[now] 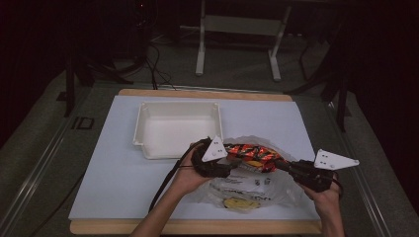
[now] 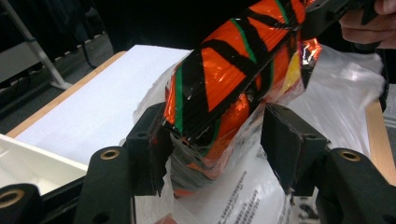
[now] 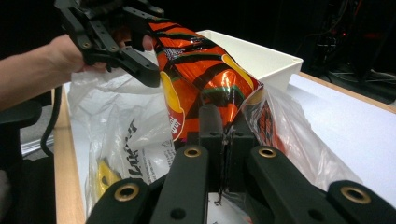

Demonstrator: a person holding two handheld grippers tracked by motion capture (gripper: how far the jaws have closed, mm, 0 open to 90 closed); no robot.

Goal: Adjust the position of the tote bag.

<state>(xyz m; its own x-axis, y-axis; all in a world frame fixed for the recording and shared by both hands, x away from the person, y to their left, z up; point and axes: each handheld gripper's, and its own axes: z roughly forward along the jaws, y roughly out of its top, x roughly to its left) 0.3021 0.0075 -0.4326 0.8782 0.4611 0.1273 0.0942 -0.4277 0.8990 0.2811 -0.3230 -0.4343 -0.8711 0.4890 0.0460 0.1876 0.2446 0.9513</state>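
Two grippers meet over the near right part of the counter (image 1: 113,163), each held in a person's hand, with an orange and black striped snack bag (image 1: 253,155) stretched between them. The right gripper (image 3: 223,135) has its jaws clenched on one end of the snack bag, the foil pinched flat between them in the right gripper view. The left gripper (image 2: 215,140) has its jaws spread apart on either side of the bag's other end; in the left gripper view the left jaw touches the foil while the right jaw stands clear of it, so this gripper is released. The snack bag is lifted off the counter, just above a crumpled clear plastic bag (image 1: 249,190) with dark printing that lies near the counter's near edge, right of the middle. Something yellow (image 1: 238,203) shows through the plastic at its near side; what it is cannot be told. A white rectangular tray (image 1: 146,140) sits toward the far left of the white counter surface, just beside the left hand (image 1: 187,175), its bottom bare. The right hand (image 1: 327,198) grips its tool close to the near right corner
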